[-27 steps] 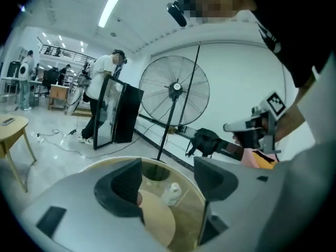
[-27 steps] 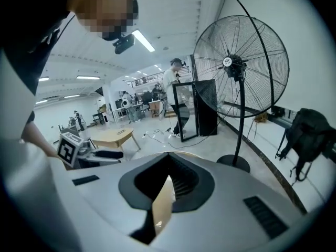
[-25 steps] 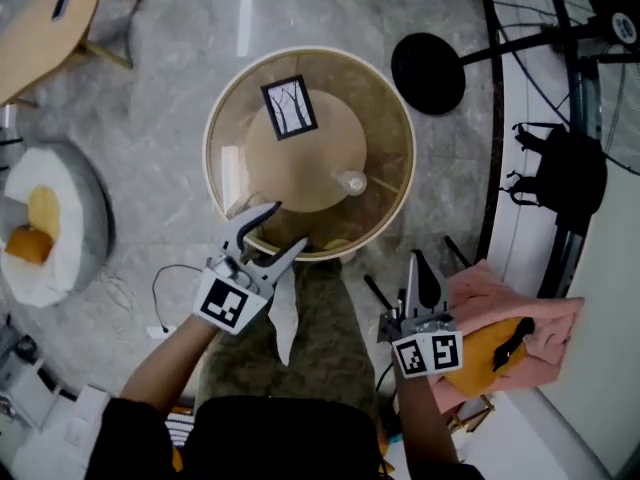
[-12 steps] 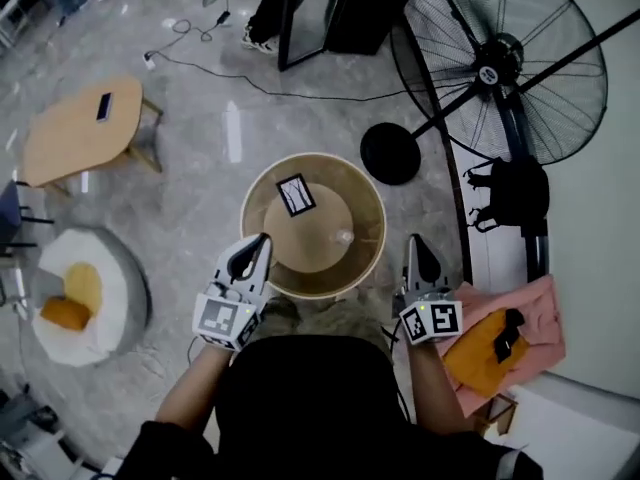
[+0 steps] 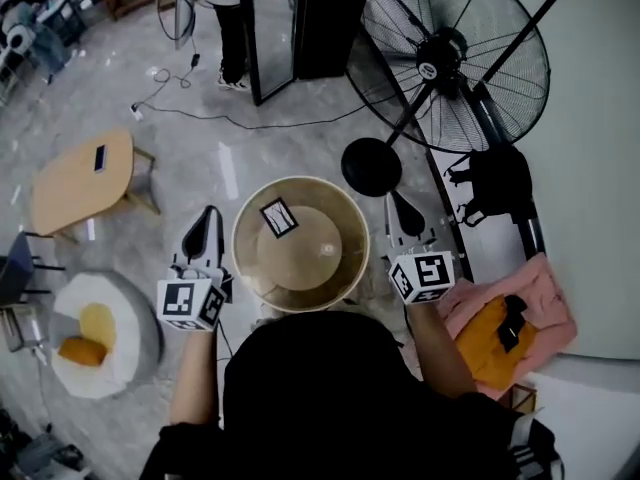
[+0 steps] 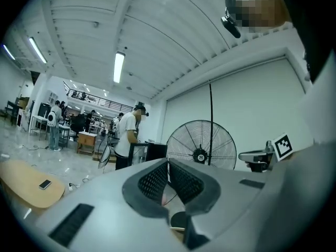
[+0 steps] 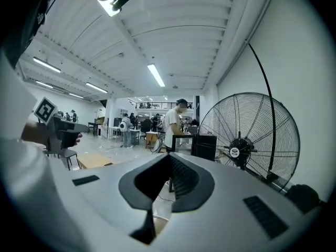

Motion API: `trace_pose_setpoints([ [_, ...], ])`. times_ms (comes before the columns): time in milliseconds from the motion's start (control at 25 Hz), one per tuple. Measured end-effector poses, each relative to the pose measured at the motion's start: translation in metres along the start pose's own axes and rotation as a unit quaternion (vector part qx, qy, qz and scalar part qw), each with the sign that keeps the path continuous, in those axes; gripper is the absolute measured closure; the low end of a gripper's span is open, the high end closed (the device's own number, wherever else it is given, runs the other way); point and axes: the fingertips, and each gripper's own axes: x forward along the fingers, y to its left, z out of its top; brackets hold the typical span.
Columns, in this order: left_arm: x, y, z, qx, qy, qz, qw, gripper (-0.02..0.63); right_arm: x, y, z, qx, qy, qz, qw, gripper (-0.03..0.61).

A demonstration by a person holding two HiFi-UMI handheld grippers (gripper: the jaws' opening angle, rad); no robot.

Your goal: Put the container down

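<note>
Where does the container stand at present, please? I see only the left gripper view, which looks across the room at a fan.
Observer: In the head view the container stands on the floor, between the left tool and the right tool. Neither tool touches it.
Operator: Thank you. Does the right tool carry anything?
Observer: No. The right gripper view shows its jaws together with nothing between them.
Operator: And what lies on that side of the container?
Observer: A pink cloth lies on the right-tool side of the container, with an orange bundle on it.
</note>
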Motion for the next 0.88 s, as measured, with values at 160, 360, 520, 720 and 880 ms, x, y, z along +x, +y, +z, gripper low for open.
trace_pose_setpoints([
  [160,0.010,-0.018,-0.004,0.014,0.008,0.003,0.9999,0.586,-0.001,-0.015,0.011,-0.003,-0.010,0.014,1.000,0.557],
  [360,0.019,-0.029,-0.004,0.010,0.011,0.008,0.9999,0.586,-0.003,-0.027,0.027,0.001,-0.028,0.018,0.999,0.557],
  [520,0.030,-0.042,-0.010,0.002,0.029,-0.003,0.9996,0.586,-0.002,-0.034,0.032,-0.005,-0.029,0.026,0.999,0.557],
  [720,0.030,-0.047,-0.011,0.005,0.029,-0.004,0.9996,0.586,0.000,-0.036,0.041,-0.010,-0.035,0.034,0.999,0.557],
  [880,0.028,-0.046,-0.009,-0.004,0.027,0.004,0.9996,0.586,0.000,-0.032,0.047,-0.012,-0.037,0.040,0.998,0.557],
])
